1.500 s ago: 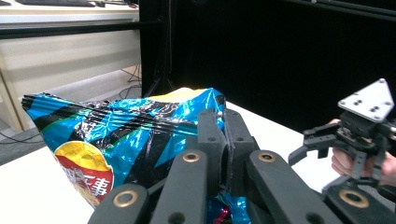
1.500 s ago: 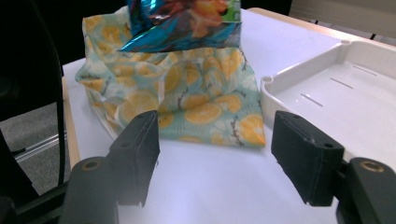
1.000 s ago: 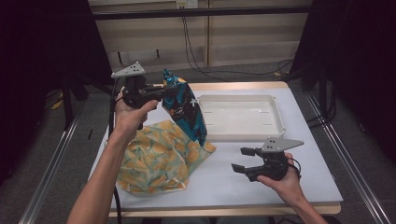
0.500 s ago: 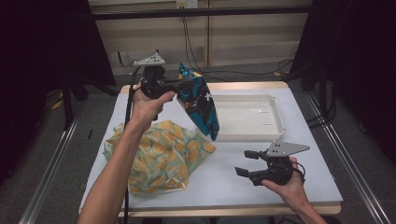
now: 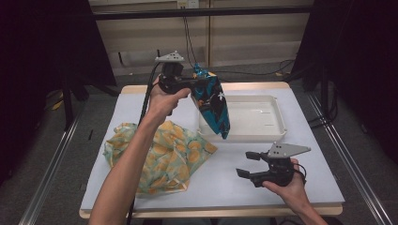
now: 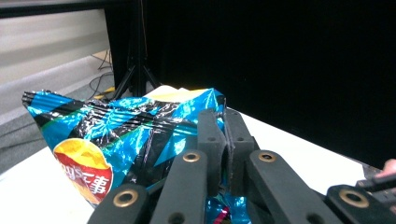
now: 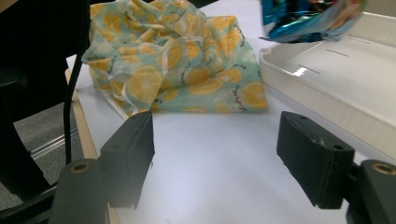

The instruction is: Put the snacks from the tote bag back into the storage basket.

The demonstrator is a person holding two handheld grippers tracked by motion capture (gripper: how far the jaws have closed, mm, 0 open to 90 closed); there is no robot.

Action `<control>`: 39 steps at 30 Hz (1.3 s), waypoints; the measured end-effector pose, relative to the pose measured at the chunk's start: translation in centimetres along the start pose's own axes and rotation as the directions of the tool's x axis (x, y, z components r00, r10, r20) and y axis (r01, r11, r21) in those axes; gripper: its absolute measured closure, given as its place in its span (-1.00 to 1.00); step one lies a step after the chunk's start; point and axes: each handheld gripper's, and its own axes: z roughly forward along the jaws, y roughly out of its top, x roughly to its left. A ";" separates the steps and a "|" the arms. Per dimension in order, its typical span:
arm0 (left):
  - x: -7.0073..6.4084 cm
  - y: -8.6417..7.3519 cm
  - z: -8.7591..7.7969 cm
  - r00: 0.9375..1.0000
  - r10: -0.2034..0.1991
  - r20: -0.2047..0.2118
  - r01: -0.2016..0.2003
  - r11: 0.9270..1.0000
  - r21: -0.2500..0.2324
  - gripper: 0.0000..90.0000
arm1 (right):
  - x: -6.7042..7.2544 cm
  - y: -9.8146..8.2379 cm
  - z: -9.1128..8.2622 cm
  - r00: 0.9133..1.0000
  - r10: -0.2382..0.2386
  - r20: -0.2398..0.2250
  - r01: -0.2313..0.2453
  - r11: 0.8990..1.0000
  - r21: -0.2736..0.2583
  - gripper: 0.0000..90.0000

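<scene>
I am carrying the chip bag (image 5: 213, 105), pinched at its top in my left gripper (image 5: 195, 84), above the white tray's (image 5: 277, 133) near-left corner. Next I judge lowering it inside. My right gripper (image 5: 248, 164) is resting wide open, empty, over the bench (image 5: 225, 183).

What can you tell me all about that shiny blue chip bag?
The chip bag is crinkly, shiny foil, blue with black stripes and a red-and-yellow logo. It looks puffy and sealed. It hangs in the air above the near-left corner of the white tray, pinched at its top edge by the shut left tongs. Nothing else touches it.
</scene>
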 end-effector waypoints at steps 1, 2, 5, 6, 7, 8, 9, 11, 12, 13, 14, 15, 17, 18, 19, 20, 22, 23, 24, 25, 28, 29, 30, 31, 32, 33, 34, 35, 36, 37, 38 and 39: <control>0.0 0.2 0.2 1.000 0.004 -0.002 -0.004 1.000 0.004 0.95 | 0.0 0.0 0.0 1.000 0.000 -0.001 0.000 1.000 -0.001 -0.41; 0.0 0.4 0.6 1.000 0.004 0.005 -0.004 1.000 -0.001 0.95 | 0.0 0.0 0.0 1.000 0.000 -0.001 0.000 1.000 -0.001 -0.41; 0.3 0.8 1.8 1.000 0.003 0.006 -0.003 1.000 0.005 0.95 | -0.1 -0.1 0.0 1.000 0.003 -0.003 -0.003 1.000 0.002 -0.41; 0.4 0.8 2.3 1.000 0.002 0.011 -0.002 1.000 0.009 0.95 | -0.2 -0.1 0.0 1.000 0.005 -0.003 -0.005 1.000 0.004 -0.41; 0.4 0.8 2.8 1.000 0.000 0.022 0.000 1.000 0.013 0.95 | -0.2 -0.1 0.1 1.000 0.003 -0.003 -0.003 1.000 0.003 -0.41; 0.5 0.8 3.3 1.000 0.009 0.025 -0.009 1.000 0.022 0.95 | -0.1 -0.1 0.1 1.000 0.002 -0.002 -0.002 1.000 0.003 -0.41; 0.5 0.7 3.8 0.999 0.006 0.036 -0.006 1.000 0.025 0.95 | -0.1 -0.1 0.0 1.000 0.003 -0.004 -0.003 1.000 0.002 -0.41; 0.6 0.5 4.7 0.999 0.004 0.036 -0.006 0.999 0.035 0.95 | -0.1 -0.1 0.0 1.000 0.000 -0.005 0.000 1.000 0.001 -0.41; 0.7 0.4 5.1 0.999 -0.002 0.040 0.001 0.999 0.036 0.95 | -0.1 -0.1 0.0 1.000 0.000 -0.006 0.000 1.000 0.002 -0.42; 0.9 0.2 5.5 0.999 0.001 0.047 -0.003 0.999 0.041 0.95 | -0.1 -0.1 0.0 1.000 0.002 -0.007 -0.002 1.000 0.004 -0.42; 1.0 -0.1 5.9 0.999 -0.003 0.050 0.001 0.999 0.041 0.95 | -0.1 -0.2 0.1 1.000 0.002 -0.007 -0.002 1.000 0.004 -0.42; 1.2 -0.2 6.2 0.999 -0.008 0.049 0.006 0.999 0.048 0.95 | -0.2 -0.2 0.1 1.000 0.004 -0.010 -0.004 1.000 0.006 -0.42; 1.7 -0.6 6.7 0.999 -0.018 0.050 0.015 0.998 0.054 0.95 | -0.3 -0.3 0.1 1.000 0.002 -0.011 -0.002 1.000 0.004 -0.42; 1.9 -0.7 6.8 0.999 -0.019 0.048 0.016 0.998 0.058 0.95 | -0.3 -0.3 0.1 1.000 0.003 -0.015 -0.003 1.000 0.005 -0.42; 2.2 -0.9 7.0 0.999 -0.021 0.047 0.018 0.998 0.068 0.95 | -0.3 -0.3 0.1 1.000 0.004 -0.014 -0.004 1.000 0.007 -0.42; 2.5 -1.1 7.3 0.998 -0.031 0.054 0.027 0.997 0.069 0.95 | -0.3 -0.3 0.1 1.000 0.003 -0.014 -0.003 1.000 0.007 -0.42; 2.9 -1.3 7.6 0.997 -0.042 0.059 0.038 0.997 0.064 0.95 | -0.3 -0.3 0.1 1.000 0.004 -0.015 -0.004 1.000 0.008 -0.42; 3.1 -1.3 7.7 0.997 -0.049 0.056 0.045 0.997 0.062 0.95 | -0.4 -0.3 0.1 1.000 0.002 -0.015 -0.002 1.000 0.006 -0.42; 3.3 -1.3 8.0 0.997 -0.060 0.057 0.056 0.997 0.058 0.95 | -0.4 -0.3 0.1 1.000 0.001 -0.013 0.000 1.000 0.008 -0.42; 3.3 -1.3 8.1 0.997 -0.059 0.058 0.055 0.997 0.058 0.95 | -0.4 -0.3 0.0 1.000 0.005 -0.015 -0.005 1.000 0.008 -0.42; 3.6 -1.3 8.4 0.997 -0.052 0.059 0.048 0.997 0.065 0.95 | -0.5 -0.3 0.1 1.000 0.006 -0.017 -0.006 1.000 0.007 -0.42; 3.6 -1.4 8.4 0.997 -0.054 0.055 0.050 0.996 0.075 0.94 | -0.5 -0.4 0.1 1.000 0.009 -0.017 -0.009 1.000 0.010 -0.42; 3.7 -1.5 8.4 0.996 -0.057 0.063 0.051 0.995 0.081 0.94 | -0.5 -0.4 0.1 1.000 0.009 -0.017 -0.008 1.000 0.012 -0.42; 3.9 -1.5 8.3 0.998 -0.048 0.050 0.043 0.994 0.097 0.94 | -0.5 -0.4 0.1 1.000 0.008 -0.017 -0.007 1.000 0.012 -0.42; 4.1 -1.6 8.1 0.998 -0.054 0.044 0.049 0.993 0.105 0.94 | -0.5 -0.4 0.2 1.000 0.005 -0.016 -0.005 1.000 0.013 -0.42; 4.4 -1.7 7.9 0.998 -0.053 0.034 0.048 0.991 0.122 0.94 | -0.5 -0.4 0.2 1.000 0.004 -0.016 -0.004 1.000 0.013 -0.42; 4.5 -1.8 7.8 0.998 -0.051 0.030 0.047 0.990 0.133 0.93 | -0.4 -0.4 0.2 1.000 0.004 -0.018 -0.004 1.000 0.012 -0.42; 4.8 -1.9 7.6 0.999 -0.046 0.022 0.042 0.986 0.159 0.92 | -0.4 -0.4 0.2 1.000 0.004 -0.018 -0.004 1.000 0.011 -0.42; 5.0 -2.0 7.4 0.999 -0.036 0.003 0.035 0.983 0.183 0.92 | -0.4 -0.4 0.1 1.000 0.004 -0.019 -0.004 1.000 0.010 -0.42; 5.3 -2.0 7.2 0.999 -0.032 -0.015 0.034 0.979 0.203 0.91 | -0.4 -0.4 0.1 1.000 0.004 -0.020 -0.004 1.000 0.010 -0.42; 5.6 -2.1 7.0 0.999 -0.050 -0.016 0.052 0.980 0.193 0.91 | -0.4 -0.3 0.2 1.000 0.004 -0.020 -0.004 1.000 0.010 -0.42; 5.8 -2.1 6.7 0.998 -0.052 -0.019 0.055 0.980 0.190 0.91 | -0.4 -0.3 0.2 1.000 0.003 -0.020 -0.003 1.000 0.012 -0.42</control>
